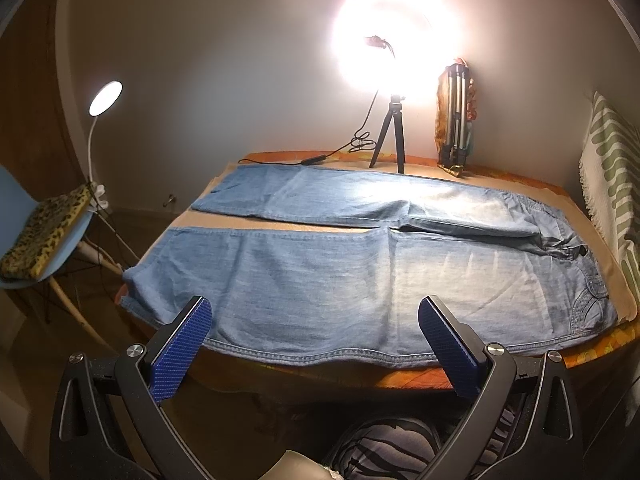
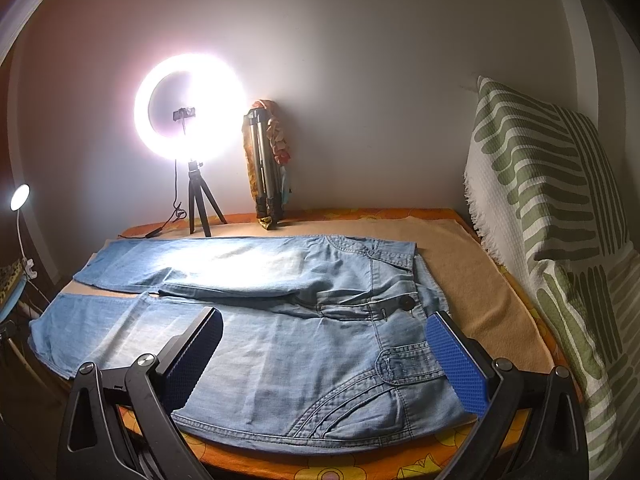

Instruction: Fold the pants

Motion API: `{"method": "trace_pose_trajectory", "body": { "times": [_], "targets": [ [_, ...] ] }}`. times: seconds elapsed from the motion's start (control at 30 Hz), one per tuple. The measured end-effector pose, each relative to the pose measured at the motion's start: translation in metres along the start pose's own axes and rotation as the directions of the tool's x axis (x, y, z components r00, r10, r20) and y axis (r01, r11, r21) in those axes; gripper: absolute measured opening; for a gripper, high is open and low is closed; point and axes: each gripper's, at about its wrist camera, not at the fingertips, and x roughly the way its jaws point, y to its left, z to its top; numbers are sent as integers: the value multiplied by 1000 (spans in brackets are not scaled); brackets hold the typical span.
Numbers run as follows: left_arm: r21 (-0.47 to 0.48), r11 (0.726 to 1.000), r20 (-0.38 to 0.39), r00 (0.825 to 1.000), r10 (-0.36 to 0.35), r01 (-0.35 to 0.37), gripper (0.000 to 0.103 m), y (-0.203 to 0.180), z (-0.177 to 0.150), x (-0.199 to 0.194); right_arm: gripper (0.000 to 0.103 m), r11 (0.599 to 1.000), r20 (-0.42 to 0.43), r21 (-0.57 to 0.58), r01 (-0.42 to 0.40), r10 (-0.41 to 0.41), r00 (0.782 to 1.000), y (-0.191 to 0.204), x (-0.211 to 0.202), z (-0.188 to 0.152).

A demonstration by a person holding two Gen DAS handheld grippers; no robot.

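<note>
Light-blue denim pants (image 1: pixel 320 280) lay flat across the bench (image 1: pixel 420 378); left tool (image 1: pixel 314 316) and right tool (image 2: pixel 324 326) both gaped wide, holding nothing.

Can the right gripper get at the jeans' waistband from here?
Probably yes. The right gripper is open and hovers over the jeans at the waistband end; nothing lies between them.

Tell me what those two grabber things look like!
Both the left gripper and right gripper match: black plastic frames with triangular cut-outs and silver round bolts. Each has two flat fingers covered in bumpy, bright blue rubber pads.
</note>
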Motion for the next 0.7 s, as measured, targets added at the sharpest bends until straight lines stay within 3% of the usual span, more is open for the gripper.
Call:
{"method": "trace_pose_trajectory", "body": {
  "times": [0.7],
  "targets": [
    [-1,1000,5,1000,-3,4,103,0,1,-1,103,1000,3,-4,-2,2,1000,-1,-2,0]
  ]
}}
